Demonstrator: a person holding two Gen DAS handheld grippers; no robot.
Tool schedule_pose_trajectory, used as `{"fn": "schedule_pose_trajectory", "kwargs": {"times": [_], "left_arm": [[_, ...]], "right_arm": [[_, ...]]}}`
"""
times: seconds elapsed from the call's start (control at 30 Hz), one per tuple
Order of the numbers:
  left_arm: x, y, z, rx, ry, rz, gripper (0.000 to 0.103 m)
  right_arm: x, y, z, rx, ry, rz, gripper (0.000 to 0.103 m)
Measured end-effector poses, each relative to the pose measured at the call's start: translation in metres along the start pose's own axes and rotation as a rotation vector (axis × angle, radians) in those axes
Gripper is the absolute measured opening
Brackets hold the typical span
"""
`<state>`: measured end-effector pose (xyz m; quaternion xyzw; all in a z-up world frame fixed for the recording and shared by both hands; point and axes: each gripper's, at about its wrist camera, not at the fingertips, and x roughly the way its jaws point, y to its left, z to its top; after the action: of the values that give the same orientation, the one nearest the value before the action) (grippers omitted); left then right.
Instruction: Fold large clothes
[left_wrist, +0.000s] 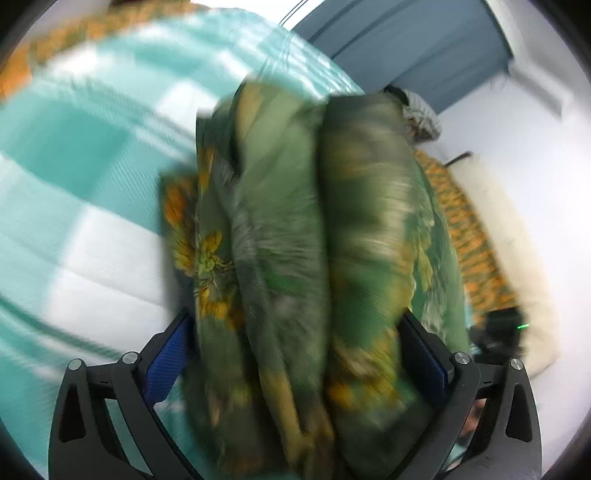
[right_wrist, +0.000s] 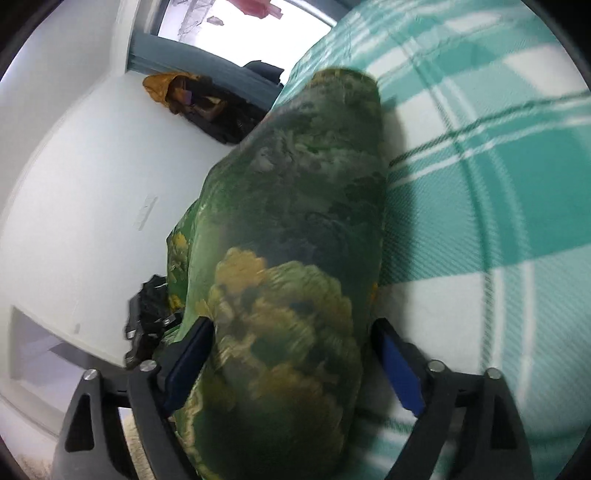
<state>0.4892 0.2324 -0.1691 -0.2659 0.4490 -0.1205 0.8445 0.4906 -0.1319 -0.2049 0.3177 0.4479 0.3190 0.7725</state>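
Note:
A large green garment with yellow and orange flower print (left_wrist: 295, 236) hangs bunched in thick folds between the jaws of my left gripper (left_wrist: 295, 350), which are wide apart and pressed on both sides of the bundle. The same green flowered cloth (right_wrist: 295, 236) fills the space between the jaws of my right gripper (right_wrist: 295, 354), its left pad against the cloth, its right pad (right_wrist: 400, 373) a little off it. The garment is lifted above a teal and white checked bed cover (left_wrist: 74, 155), also in the right wrist view (right_wrist: 480, 166). The image is blurred by motion.
An orange patterned cloth (left_wrist: 476, 229) and a cream pillow (left_wrist: 517, 258) lie at the right of the left view. A grey-blue curtain (left_wrist: 413, 48) hangs behind. In the right view a white wall (right_wrist: 81, 177), a yellow garment (right_wrist: 162, 85) and a dark pile (right_wrist: 221, 118) stand left of the bed.

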Motion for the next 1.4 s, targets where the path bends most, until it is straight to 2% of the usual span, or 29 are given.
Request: {"fn": "schedule_pose_trajectory", "kwargs": {"times": [0.07,0.23,0.3,0.4,0.5,0.63,0.97,1.07,1.2,1.4], "left_arm": [[-0.028,-0.022,-0.001,0.097,-0.07,0.106,0.102],[-0.095,-0.084,-0.038,0.304,-0.262,0.36,0.102],[-0.116,-0.095,-0.063,0.345,-0.303,0.412,0.102],[-0.142,-0.099,-0.106,0.364,-0.298,0.427,0.103],[-0.161,-0.103,-0.151,0.352,-0.228,0.435,0.103],[-0.182,-0.127,-0.191,0.346,-0.247,0.422,0.103],[-0.218,-0.177,-0.235,0.398,-0.325,0.44,0.103],[-0.224,-0.184,-0.242,0.389,-0.333,0.422,0.103],[-0.23,-0.189,-0.246,0.378,-0.355,0.461,0.103],[-0.233,-0.189,-0.251,0.37,-0.365,0.484,0.103]], "right_arm": [[-0.022,0.021,-0.008,-0.082,-0.051,-0.087,0.091],[-0.08,0.095,-0.051,-0.333,-0.181,-0.548,0.096],[-0.089,0.114,-0.063,-0.37,-0.206,-0.673,0.097],[-0.108,0.134,-0.087,-0.388,-0.246,-0.76,0.097],[-0.122,0.155,-0.117,-0.421,-0.231,-0.854,0.097],[-0.139,0.177,-0.146,-0.45,-0.246,-0.877,0.097],[-0.177,0.211,-0.198,-0.482,-0.291,-0.871,0.097],[-0.185,0.214,-0.204,-0.479,-0.308,-0.858,0.097],[-0.191,0.212,-0.206,-0.446,-0.308,-0.821,0.097],[-0.192,0.213,-0.21,-0.439,-0.315,-0.829,0.097]]}}
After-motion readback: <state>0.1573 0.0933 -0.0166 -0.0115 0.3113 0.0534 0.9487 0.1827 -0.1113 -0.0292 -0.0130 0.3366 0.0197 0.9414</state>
